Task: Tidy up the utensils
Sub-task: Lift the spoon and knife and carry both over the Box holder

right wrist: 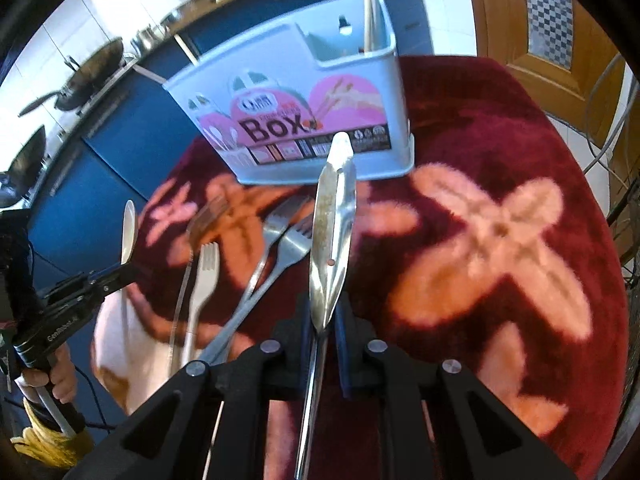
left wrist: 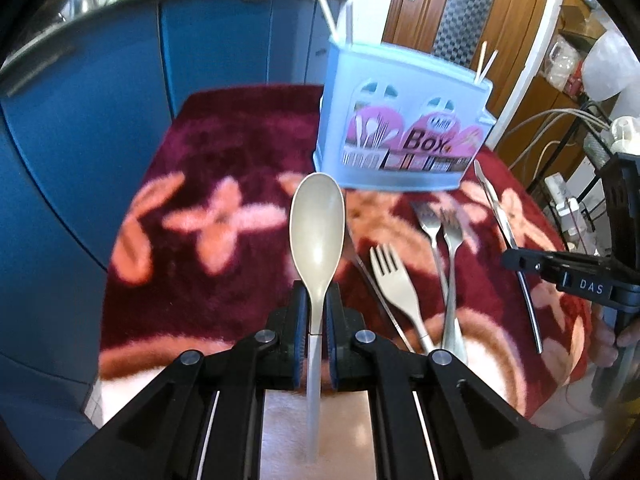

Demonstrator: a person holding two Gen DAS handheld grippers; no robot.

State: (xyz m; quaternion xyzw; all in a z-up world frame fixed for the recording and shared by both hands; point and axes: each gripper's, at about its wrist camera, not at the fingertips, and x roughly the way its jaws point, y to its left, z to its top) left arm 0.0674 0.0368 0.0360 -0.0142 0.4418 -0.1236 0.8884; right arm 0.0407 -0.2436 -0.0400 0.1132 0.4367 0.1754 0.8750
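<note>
The left claw (left wrist: 318, 312) pinches a beige spoon (left wrist: 318, 232). The right claw (right wrist: 323, 326) pinches a shiny metal spoon (right wrist: 332, 232). Both are near the blue box (left wrist: 400, 120), not in yet. Three forks (left wrist: 440, 240) lie on the desk.

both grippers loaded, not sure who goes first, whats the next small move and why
Probably lift the left gripper, shut on the beige spoon, toward the open top of the blue box, which stands just ahead. The right gripper holds the metal utensil and can wait.
</note>
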